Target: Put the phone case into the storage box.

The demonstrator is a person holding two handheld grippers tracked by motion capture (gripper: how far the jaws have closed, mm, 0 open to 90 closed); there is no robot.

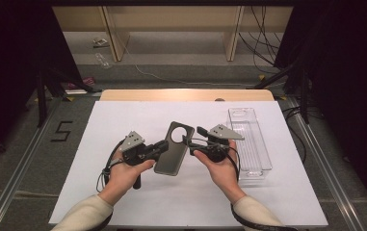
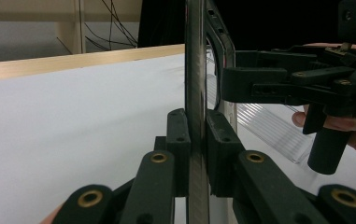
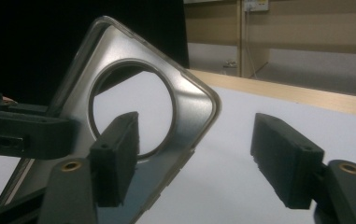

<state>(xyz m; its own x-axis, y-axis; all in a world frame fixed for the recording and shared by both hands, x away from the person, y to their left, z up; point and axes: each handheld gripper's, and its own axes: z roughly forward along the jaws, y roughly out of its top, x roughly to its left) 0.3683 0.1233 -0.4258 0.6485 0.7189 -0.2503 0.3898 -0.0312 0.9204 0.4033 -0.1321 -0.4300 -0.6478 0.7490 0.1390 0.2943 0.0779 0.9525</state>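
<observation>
At frame centre, the left hand-held gripper [image 1: 163,147] clamps the grey phone case with round cutout [image 1: 172,148]; the right hand-held gripper [image 1: 190,140], jaws apart, must close on its upper edge.

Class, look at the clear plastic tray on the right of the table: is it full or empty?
Empty. Through the clear tray only its ribbed floor and the white table show.

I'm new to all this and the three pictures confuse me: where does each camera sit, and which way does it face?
High view: above the person's side, looking forward and down on the white table; both forearms and hands show.
Left gripper view: rides the left gripper, looking along jaws clamped on the phone case edge.
Right gripper view: rides the right gripper, looking along open jaws at the case's round hole.
All three share the case; the left gripper view also shows the right gripper and clear tray.
</observation>
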